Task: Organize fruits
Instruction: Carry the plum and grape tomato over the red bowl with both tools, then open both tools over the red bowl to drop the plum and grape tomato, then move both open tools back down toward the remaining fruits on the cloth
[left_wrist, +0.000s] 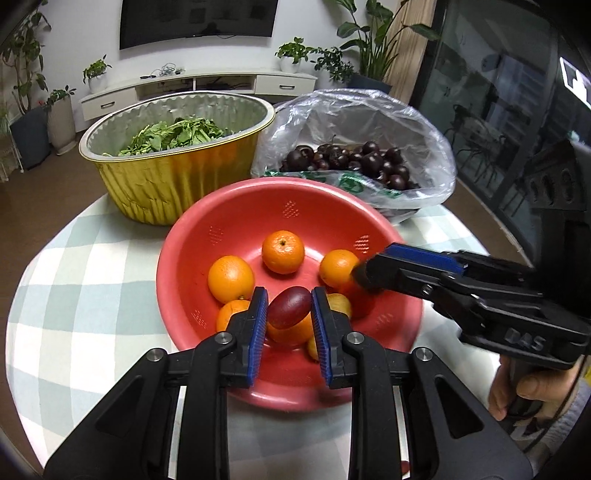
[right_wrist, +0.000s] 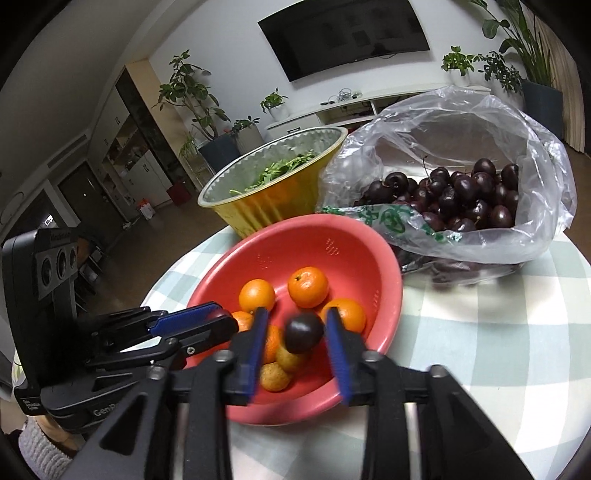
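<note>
Step in hand, by judgement: dropping fruit into the round red perforated plastic basin (left_wrist: 207, 236) at mid tabletop (left_wrist: 74, 266), with oranges (left_wrist: 282, 252) already inside. The left gripper (left_wrist: 289, 310) has its fingers clamped on a dark red oval fruit (left_wrist: 289, 308) over the basin's six o'clock edge. The right gripper (right_wrist: 297, 332) has its fingers parted, a dark cherry (right_wrist: 304, 332) loose between them; next each must clear the rim and return to the clear plastic bag of cherries (right_wrist: 461, 199) at two o'clock.

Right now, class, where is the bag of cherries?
In both views the bag of cherries sits at the table's far right, behind the red colander and right of the gold foil bowl.
</note>
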